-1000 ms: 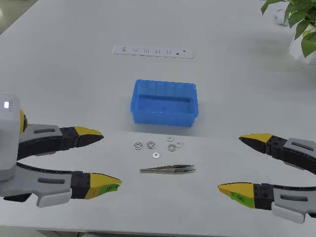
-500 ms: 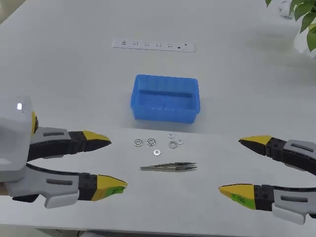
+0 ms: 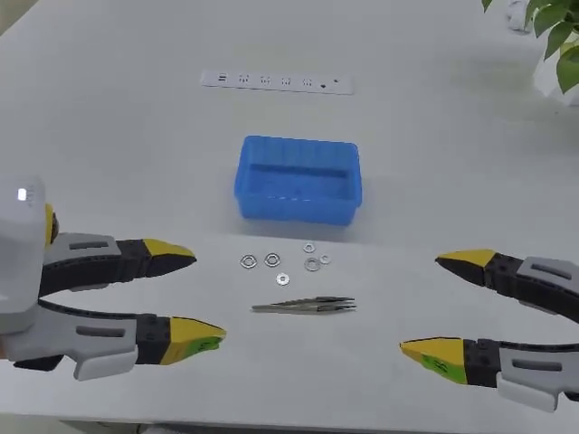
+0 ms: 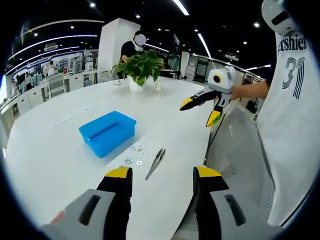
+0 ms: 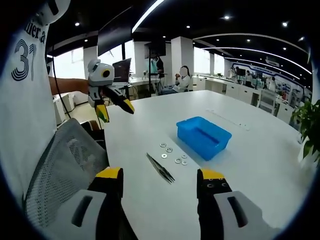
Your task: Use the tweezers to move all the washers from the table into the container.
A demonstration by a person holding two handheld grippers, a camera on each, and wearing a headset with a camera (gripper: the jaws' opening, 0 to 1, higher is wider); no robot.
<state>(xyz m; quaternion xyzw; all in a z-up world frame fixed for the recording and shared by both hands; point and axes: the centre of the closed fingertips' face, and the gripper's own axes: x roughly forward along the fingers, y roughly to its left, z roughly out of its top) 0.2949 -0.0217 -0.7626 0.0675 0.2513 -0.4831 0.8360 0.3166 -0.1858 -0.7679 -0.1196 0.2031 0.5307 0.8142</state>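
The left gripper (image 3: 208, 294) and the right gripper (image 3: 419, 303) are held nearest the person, low over the surface (image 3: 118, 163). The fingers (image 3: 172, 330) of each are spread wide, with nothing between them. Between the two grippers the tweezers (image 3: 304, 306) are seen lying flat and untouched, so picking them up is judged to be the step in hand.

The tool is thin and lies close to the surface. The fingertips should therefore be brought right down on either side of it, near its middle, and closed across both arms. In that way a later squeeze can be passed to the tips. Care should be taken that the tweezers are not pushed forward into the washers (image 3: 271, 260). Six of these are scattered loosely just beyond the tweezers. Beyond them the blue container (image 3: 294, 208) stands open, seemingly empty.
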